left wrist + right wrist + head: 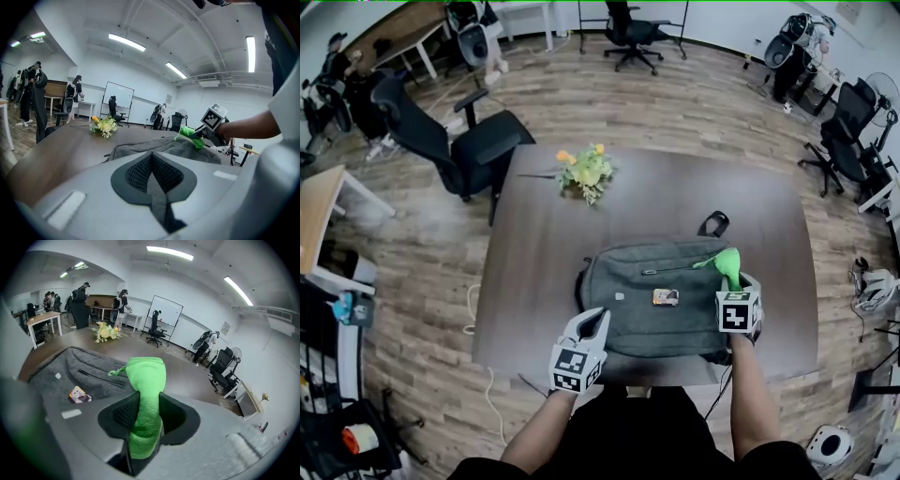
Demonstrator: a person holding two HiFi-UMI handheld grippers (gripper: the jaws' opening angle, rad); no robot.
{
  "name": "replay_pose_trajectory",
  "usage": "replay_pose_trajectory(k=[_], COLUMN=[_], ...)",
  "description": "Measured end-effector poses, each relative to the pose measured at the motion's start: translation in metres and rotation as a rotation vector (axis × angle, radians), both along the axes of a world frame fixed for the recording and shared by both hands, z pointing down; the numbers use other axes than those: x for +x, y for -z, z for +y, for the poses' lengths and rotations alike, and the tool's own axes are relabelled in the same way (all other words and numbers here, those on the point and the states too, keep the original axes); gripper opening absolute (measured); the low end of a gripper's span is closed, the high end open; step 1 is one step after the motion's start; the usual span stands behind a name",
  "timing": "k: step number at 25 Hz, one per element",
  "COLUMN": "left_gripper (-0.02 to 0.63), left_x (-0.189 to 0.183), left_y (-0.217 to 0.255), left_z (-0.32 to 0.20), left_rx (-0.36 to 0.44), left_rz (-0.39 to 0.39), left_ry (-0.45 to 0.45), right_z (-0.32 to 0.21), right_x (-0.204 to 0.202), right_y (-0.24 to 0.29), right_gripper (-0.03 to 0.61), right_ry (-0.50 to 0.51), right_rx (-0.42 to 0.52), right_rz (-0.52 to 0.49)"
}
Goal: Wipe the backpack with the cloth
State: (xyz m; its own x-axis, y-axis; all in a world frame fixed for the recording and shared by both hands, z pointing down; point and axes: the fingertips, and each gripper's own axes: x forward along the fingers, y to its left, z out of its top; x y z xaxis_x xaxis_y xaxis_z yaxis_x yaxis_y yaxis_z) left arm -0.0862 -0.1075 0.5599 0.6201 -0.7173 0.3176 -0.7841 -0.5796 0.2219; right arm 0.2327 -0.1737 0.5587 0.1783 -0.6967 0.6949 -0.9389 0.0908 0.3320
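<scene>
Two hand-held grippers work over a grey-green fabric backpack [656, 300], which lies flat at lower centre of a dark brown table [534, 244]. At lower left, the left gripper [592, 322] sits at the bag's near left corner with its jaws pressed together on nothing (probably steadying the bag; contact is uncertain). At right, the right gripper [734, 284] is clamped on a bright green towelling cloth [728, 264], whose free end hangs over the bag's upper right edge, apparently ready to wipe. Only the head view gives this layout. Only the right gripper view shows the pads pinching the cloth, and a small printed tag [78, 394] on the bag.
</scene>
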Motion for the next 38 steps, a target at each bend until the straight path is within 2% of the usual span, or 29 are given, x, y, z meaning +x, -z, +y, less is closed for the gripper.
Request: replay_pose_trajectory(k=[5,11,16,21,26,30,38], left_gripper=[0.018,0.018,0.018,0.018,0.018,0.018,0.018], left_x=[-0.015,-0.035,-0.049,-0.060,-0.066,-0.068,-0.064], left_y=[-0.009,0.001,0.006,0.003,-0.008,-0.009,-0.013], left_z=[0.001,-0.010,-0.012,-0.007,0.004,0.008,0.005], left_rx=[-0.015,0.000,0.010,0.005,-0.002,-0.014,-0.013], left_rz=[-0.012,0.000,-0.008,-0.025,-0.094,-0.098,-0.135], left_ry=[0.032,0.075,0.104,0.125,0.120,0.123,0.095], right_z=[0.002,-0.003,0.008,0.020,0.030,0.036,0.032], right_x=[-0.055,-0.156,-0.233,-0.282,-0.312,-0.324,-0.304], right_y=[0.006,-0.009,-0.031,-0.051,-0.071,-0.085,-0.095], right_gripper=[0.120,0.121,0.121,0.121,0.121,0.121,0.121], right_ry=[0.077,0.277,0.405,0.485,0.545,0.589,0.567], right_rx=[0.033,0.022,-0.028,-0.085,-0.143,-0.193,-0.210], right_rz=[-0.125,-0.172,-0.264,-0.308,-0.304,-0.284,-0.202])
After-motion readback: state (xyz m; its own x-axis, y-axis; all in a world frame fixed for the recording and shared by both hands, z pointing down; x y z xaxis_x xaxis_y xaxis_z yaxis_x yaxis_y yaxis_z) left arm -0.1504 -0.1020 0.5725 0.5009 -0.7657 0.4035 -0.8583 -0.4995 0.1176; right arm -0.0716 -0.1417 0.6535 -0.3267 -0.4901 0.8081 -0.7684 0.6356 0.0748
